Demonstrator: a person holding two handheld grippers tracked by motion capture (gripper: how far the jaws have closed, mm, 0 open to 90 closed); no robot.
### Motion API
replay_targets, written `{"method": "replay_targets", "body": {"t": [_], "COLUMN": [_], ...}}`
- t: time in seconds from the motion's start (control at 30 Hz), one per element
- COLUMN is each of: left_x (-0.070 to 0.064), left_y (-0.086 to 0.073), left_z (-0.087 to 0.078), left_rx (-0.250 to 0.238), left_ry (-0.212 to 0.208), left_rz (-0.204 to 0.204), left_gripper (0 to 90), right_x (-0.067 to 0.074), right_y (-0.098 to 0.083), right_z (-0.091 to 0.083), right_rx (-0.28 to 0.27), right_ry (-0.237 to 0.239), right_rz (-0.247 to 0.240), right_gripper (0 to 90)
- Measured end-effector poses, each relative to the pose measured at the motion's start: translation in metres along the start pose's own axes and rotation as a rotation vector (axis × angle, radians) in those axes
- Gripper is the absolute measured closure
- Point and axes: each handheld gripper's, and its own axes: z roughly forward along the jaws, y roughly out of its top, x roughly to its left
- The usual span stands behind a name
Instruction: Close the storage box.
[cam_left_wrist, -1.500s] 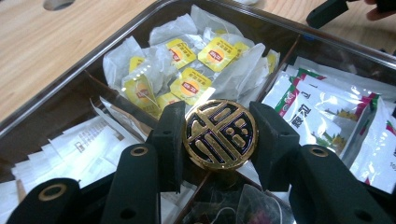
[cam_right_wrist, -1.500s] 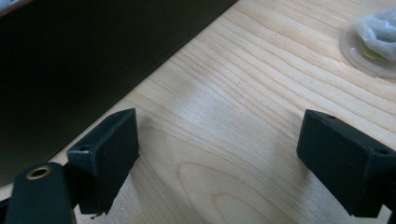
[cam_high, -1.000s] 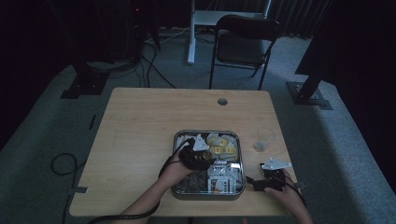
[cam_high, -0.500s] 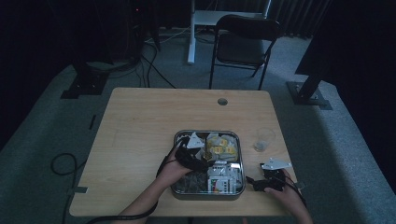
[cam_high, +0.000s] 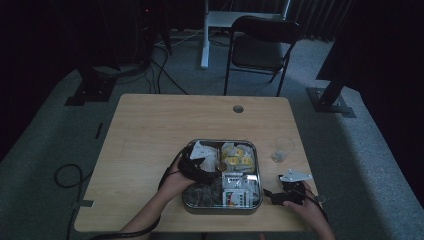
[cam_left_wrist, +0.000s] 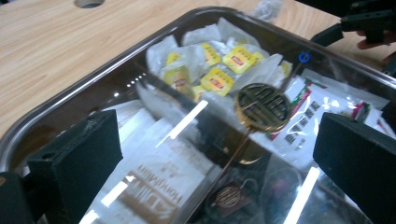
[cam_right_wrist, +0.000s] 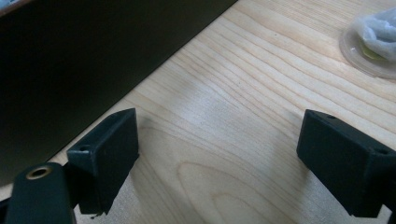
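The left gripper hangs over the near-left part of the shiny square metal tray, and its black jaws have just been opening: they now stand wide apart with nothing pressed between the pads, though a round gold-coloured coin-like disc on a thin gold stick stands up between them, its lower end down among the packets. This looks like the release step, the stirrer apparently just set into the tray; the next move would call for drawing the gripper back and up without knocking the stick over, or for closing on another item. Under the left gripper lie white sachets with brown print; beyond the divider sits a heap of small tea-bag packets with yellow labels, at least six labels countable, and to the side white sachets with red and green print, too overlapped to count. The right gripper rests open and empty over the pale wooden table, just beside the tray's right wall. One small clear glass stands near the tray's far right corner, with something crumpled inside.
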Motion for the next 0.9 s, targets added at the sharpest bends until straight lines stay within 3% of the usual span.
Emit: {"method": "replay_targets", "body": {"t": [0.67,0.9], "left_x": [0.032,0.045], "left_y": [-0.03,-0.049], "left_z": [-0.032,-0.044], "left_rx": [-0.014,-0.005], "left_ry": [0.063,0.086], "left_rz": [-0.03,-0.056], "left_gripper": [1.1,1.1], "right_x": [0.0,0.0], "right_y": [0.0,0.0], "right_z": [0.0,0.0], "right_rx": [0.0,0.0], "right_ry": [0.0,0.0], "right_rz": [0.0,0.0], "right_gripper": [12.3,12.3]}}
